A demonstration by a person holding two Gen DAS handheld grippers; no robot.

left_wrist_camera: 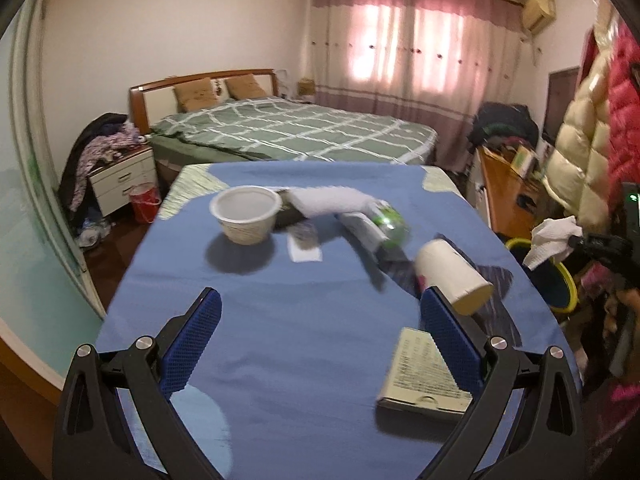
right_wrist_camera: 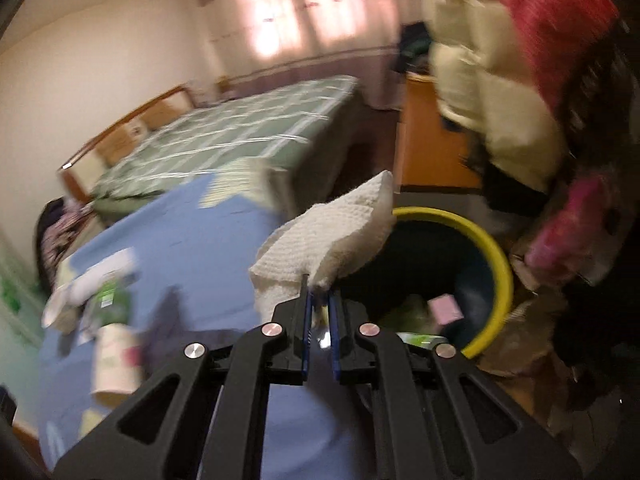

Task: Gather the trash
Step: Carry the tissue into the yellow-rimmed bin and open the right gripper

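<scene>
blue tablecloth (left_wrist_camera: 280,320), green bed (left_wrist_camera: 296,128), pink curtains (left_wrist_camera: 400,52)

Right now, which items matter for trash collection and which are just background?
Job:
- crumpled white paper towel in the right gripper
- yellow-rimmed bin
- white paper bowl
- tipped paper cup
- green plastic bottle
- flat carton

Background:
- green checked bed
- pink curtains

I am seeing the flat printed cardboard box (left_wrist_camera: 424,376) partly hiding behind my left gripper's finger; the yellow-rimmed dark bin's (right_wrist_camera: 494,264) contents are blurring beyond telling.
</scene>
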